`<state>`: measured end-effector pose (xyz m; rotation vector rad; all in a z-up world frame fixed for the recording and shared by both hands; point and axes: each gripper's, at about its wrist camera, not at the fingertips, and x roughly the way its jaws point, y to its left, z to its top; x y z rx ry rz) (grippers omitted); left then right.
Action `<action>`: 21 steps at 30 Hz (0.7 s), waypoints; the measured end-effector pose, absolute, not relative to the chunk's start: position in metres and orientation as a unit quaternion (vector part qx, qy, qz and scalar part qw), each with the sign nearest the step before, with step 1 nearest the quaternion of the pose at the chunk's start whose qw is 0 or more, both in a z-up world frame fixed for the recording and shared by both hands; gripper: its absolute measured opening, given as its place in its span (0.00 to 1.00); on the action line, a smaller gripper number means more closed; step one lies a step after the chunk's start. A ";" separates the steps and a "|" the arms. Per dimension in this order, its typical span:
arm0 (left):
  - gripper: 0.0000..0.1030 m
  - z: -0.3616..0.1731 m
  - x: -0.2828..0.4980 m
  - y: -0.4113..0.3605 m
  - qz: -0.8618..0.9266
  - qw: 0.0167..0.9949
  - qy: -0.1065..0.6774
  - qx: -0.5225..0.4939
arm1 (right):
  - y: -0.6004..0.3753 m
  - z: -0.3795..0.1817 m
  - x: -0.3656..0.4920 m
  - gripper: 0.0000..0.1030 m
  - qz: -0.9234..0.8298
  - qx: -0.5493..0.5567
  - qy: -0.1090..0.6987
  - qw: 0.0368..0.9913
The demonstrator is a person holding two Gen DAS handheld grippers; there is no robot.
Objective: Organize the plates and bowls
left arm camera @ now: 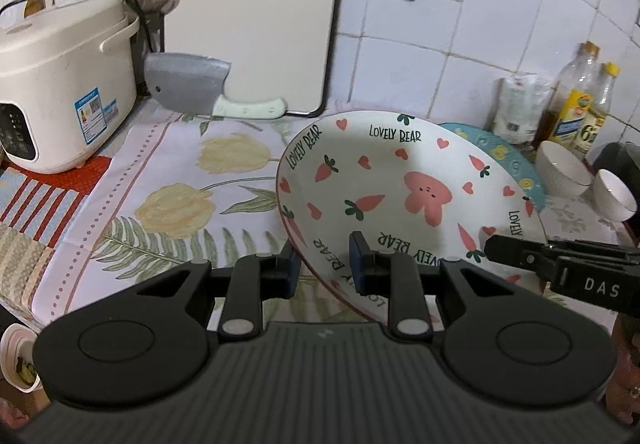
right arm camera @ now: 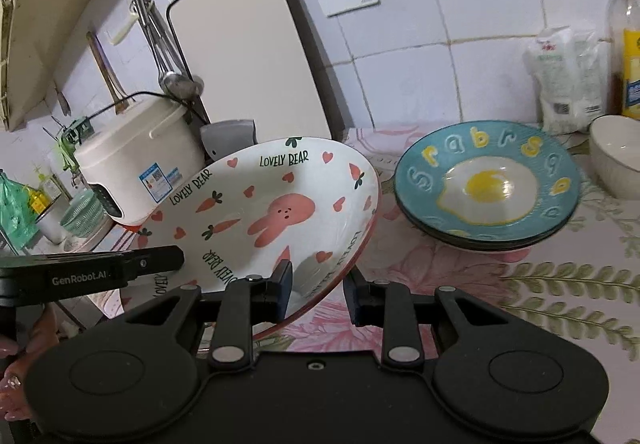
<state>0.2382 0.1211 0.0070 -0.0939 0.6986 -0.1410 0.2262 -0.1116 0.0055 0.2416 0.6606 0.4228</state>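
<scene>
A white plate with a pink bear, carrots and "LOVELY BEAR" lettering (left arm camera: 400, 188) (right arm camera: 272, 212) is held tilted above the floral tablecloth. My left gripper (left arm camera: 324, 264) is shut on its near rim. My right gripper (right arm camera: 318, 288) is shut on the rim at the other side, and it shows at the right of the left wrist view (left arm camera: 520, 252). A stack of blue plates with a fried-egg design (right arm camera: 488, 184) sits on the table to the right, partly hidden behind the bear plate in the left wrist view (left arm camera: 512, 160). Two white bowls (left arm camera: 560, 168) (left arm camera: 614, 194) stand at far right.
A white rice cooker (left arm camera: 60, 84) stands at back left. A cleaver (left arm camera: 188, 88) and a cutting board (left arm camera: 252, 16) lean on the tiled wall. Oil bottles (left arm camera: 580, 100) and a white packet (right arm camera: 564, 80) stand at back right. A green basket (right arm camera: 84, 212) sits far left.
</scene>
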 end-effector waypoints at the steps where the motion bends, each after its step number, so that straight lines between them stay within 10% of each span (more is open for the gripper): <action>1: 0.23 0.009 0.235 0.117 -0.071 0.936 0.341 -0.046 | -0.116 0.008 0.223 0.32 0.204 0.117 0.320 0.918; 21: 0.23 0.044 0.241 0.019 -0.123 0.949 0.287 -0.044 | -0.214 0.052 0.211 0.32 0.171 0.141 0.290 0.931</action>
